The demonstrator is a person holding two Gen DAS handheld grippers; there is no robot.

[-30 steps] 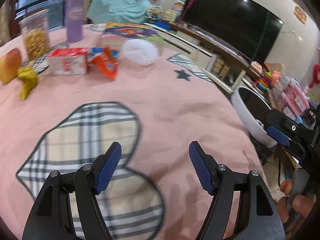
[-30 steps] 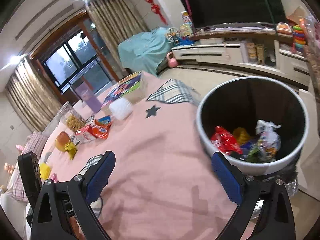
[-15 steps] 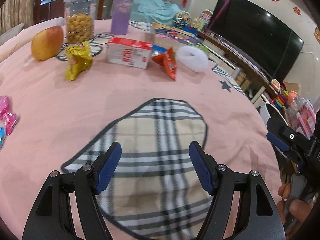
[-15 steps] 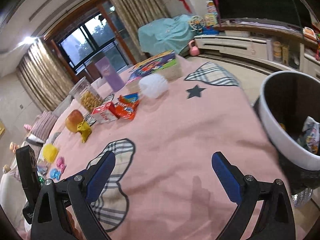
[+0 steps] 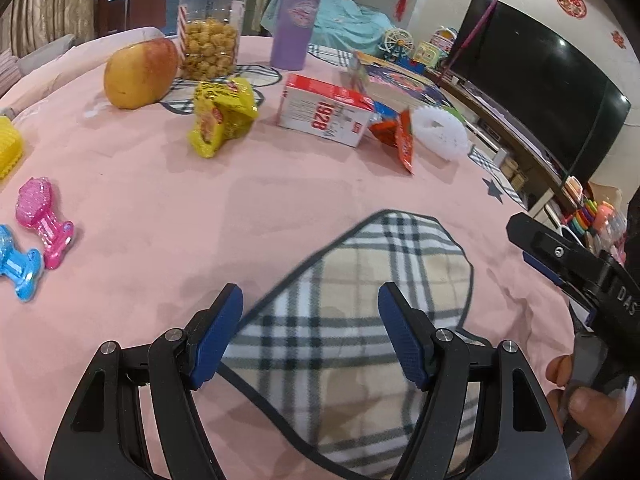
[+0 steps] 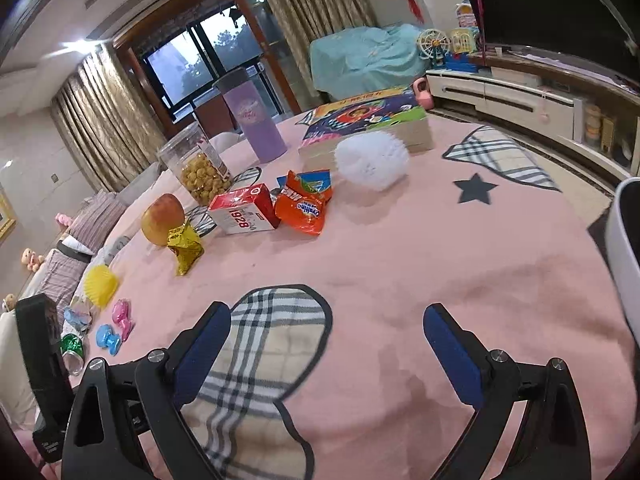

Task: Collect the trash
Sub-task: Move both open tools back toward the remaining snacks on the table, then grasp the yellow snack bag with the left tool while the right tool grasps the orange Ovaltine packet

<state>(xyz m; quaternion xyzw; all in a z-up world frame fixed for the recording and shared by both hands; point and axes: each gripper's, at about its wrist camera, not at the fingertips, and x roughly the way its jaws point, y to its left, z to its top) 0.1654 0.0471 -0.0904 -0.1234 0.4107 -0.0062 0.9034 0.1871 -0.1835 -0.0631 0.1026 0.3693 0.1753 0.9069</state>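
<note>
- The left gripper [image 5: 310, 330] stands wide apart and holds nothing, hovering over the plaid patch [image 5: 360, 320] of the pink tablecloth [image 5: 280, 208].
- The right gripper [image 6: 326, 344] is just as wide and also carries nothing.
- The trash lies well ahead: a yellow wrapper [image 5: 222, 118] at 11 o'clock in the left view, the red-and-white carton [image 5: 324, 114] at 12, and the orange packet [image 5: 396, 134] at 1, touching the carton.
- The bin's white rim [image 6: 624, 248] shows only at 3 o'clock in the right view.
- Risk: the apple [image 5: 140, 72] and snack jar [image 5: 210, 36] sit near the wrapper, so a careless reach could nudge them; thin foil may slip from the pads.
- Compared with a second ago, both cameras have swung from the bin toward the litter, which now looks nearer.
</note>
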